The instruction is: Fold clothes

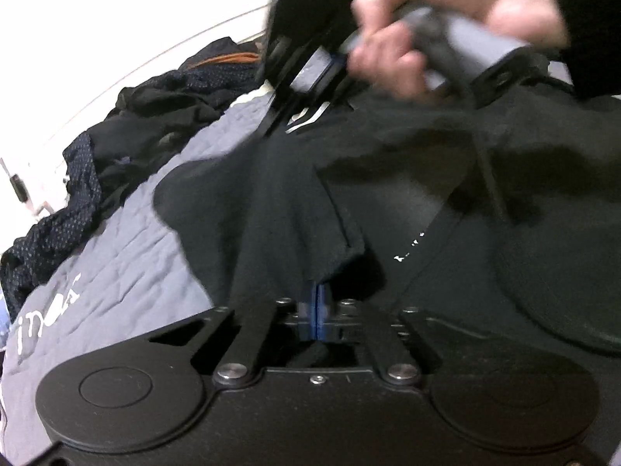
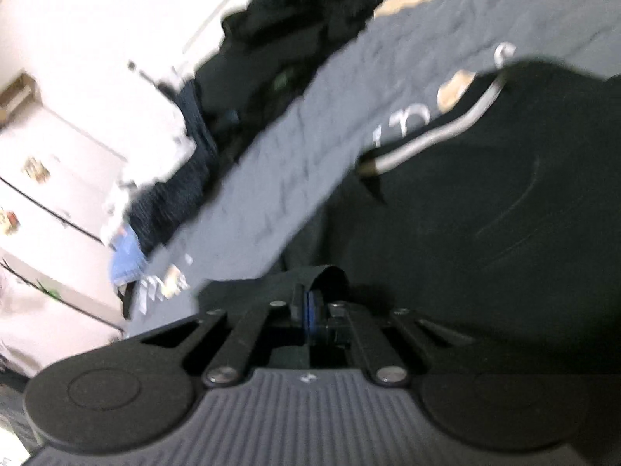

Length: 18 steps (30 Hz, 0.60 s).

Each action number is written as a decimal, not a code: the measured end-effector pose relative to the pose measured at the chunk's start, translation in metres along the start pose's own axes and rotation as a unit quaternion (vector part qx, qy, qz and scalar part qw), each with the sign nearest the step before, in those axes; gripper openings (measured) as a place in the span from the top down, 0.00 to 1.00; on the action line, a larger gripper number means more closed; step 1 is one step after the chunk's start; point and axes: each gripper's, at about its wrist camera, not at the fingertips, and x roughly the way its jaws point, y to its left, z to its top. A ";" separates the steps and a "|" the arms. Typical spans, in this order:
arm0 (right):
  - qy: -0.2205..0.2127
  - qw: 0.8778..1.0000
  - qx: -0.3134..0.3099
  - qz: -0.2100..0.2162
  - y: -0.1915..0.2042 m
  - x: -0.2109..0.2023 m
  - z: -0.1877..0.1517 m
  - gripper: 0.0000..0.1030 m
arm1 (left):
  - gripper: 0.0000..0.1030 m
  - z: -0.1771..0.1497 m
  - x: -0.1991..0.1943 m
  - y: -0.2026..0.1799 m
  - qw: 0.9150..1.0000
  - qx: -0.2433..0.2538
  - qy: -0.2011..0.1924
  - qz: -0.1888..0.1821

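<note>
The black garment (image 1: pixel 388 178) lies spread on the grey quilt (image 1: pixel 128 256), both claws clamped on its fabric: left gripper (image 1: pixel 317 303) pinching a raised fold, right gripper (image 2: pixel 310 306) an edge; dark clothes pile (image 1: pixel 163 105) beside the wall

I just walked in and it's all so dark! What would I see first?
The big black garment spread over the grey quilt, pinched by both grippers: the left gripper near its edge, the right gripper too. Behind lies a heap of dark clothes.
</note>
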 end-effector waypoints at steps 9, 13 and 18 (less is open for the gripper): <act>0.037 0.989 -0.117 -0.083 0.000 -0.002 -0.012 0.96 | 0.90 -0.005 -0.009 0.000 0.998 0.045 0.008 0.050; 0.050 0.985 -0.136 -0.094 0.001 0.004 -0.015 0.95 | 0.54 -0.012 0.001 -0.005 0.995 0.069 0.025 0.065; 0.064 0.984 -0.139 -0.095 0.002 0.010 -0.019 0.91 | 0.53 -0.019 0.003 -0.008 0.991 0.107 0.037 0.073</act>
